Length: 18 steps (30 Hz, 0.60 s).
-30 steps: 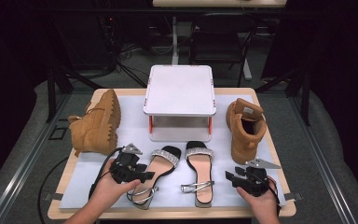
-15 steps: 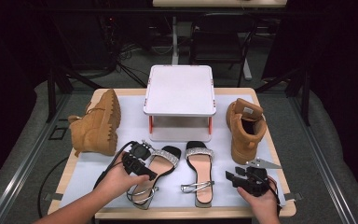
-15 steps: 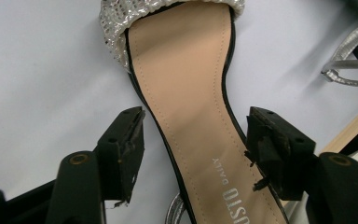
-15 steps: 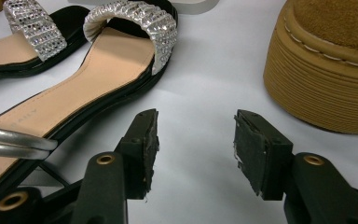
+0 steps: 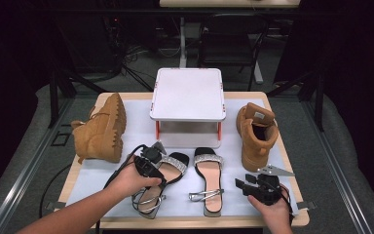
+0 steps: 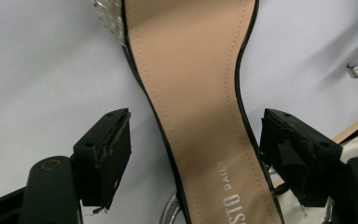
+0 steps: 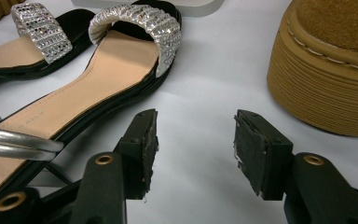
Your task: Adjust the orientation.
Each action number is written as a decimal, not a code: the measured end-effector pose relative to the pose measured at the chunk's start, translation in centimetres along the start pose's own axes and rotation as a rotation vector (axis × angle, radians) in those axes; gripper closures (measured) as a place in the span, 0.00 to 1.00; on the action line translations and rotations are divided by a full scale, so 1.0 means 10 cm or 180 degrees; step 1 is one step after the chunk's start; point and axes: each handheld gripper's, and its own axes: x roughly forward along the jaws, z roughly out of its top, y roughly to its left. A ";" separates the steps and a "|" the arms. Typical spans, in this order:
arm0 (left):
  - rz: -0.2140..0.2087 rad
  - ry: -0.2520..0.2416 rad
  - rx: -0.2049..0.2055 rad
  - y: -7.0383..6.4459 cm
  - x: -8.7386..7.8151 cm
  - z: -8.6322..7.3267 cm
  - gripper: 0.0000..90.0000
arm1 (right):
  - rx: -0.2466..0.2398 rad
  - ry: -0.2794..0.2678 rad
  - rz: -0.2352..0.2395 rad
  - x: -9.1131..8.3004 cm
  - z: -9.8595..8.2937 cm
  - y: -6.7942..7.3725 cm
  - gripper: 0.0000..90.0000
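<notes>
Two black sandals with glittery silver straps lie side by side on the white mat. My left gripper (image 5: pixel 151 167) hovers over the left sandal (image 5: pixel 171 165). Its jaws stand open on either side of the tan insole (image 6: pixel 200 107), near the waist of the sole, without touching it. My right gripper (image 5: pixel 242 185) rests open near the front right, just right of the right sandal (image 5: pixel 209 178). In the right gripper view, that gripper (image 7: pixel 196 130) has only bare mat between its pads, with the right sandal (image 7: pixel 98 74) to its left.
A tan boot (image 5: pixel 100 129) lies on its side at the left. Its mate (image 5: pixel 255 129) stands upright at the right, close to the right gripper (image 7: pixel 326 70). A white raised platform (image 5: pixel 187 95) on red legs stands at the back middle. The table's front edge (image 5: pixel 199 222) is close.
My left gripper has moved right and forward from the mat's front left to sit over the left sandal. The right gripper has stayed still.
</notes>
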 end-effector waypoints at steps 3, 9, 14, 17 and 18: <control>0.0006 0.0064 -0.0047 -0.01 0.05 0.01 0.27 | 0.0005 -0.0016 0.0000 -0.01 0.00 0.00 0.54; -0.0081 0.0234 -0.0099 -0.02 0.18 0.03 0.31 | -0.0021 -0.0021 0.0021 -0.02 0.01 0.01 0.54; -0.0018 0.0349 -0.0184 -0.07 0.24 0.03 0.39 | -0.0008 -0.0030 0.0026 -0.02 0.01 0.00 0.54; -0.0007 0.0355 -0.0255 -0.07 0.23 0.04 0.40 | -0.0010 -0.0027 0.0030 -0.02 0.01 0.00 0.54; -0.0006 0.0358 -0.0262 -0.07 0.23 0.04 0.41 | -0.0009 -0.0028 0.0030 -0.02 0.01 0.00 0.54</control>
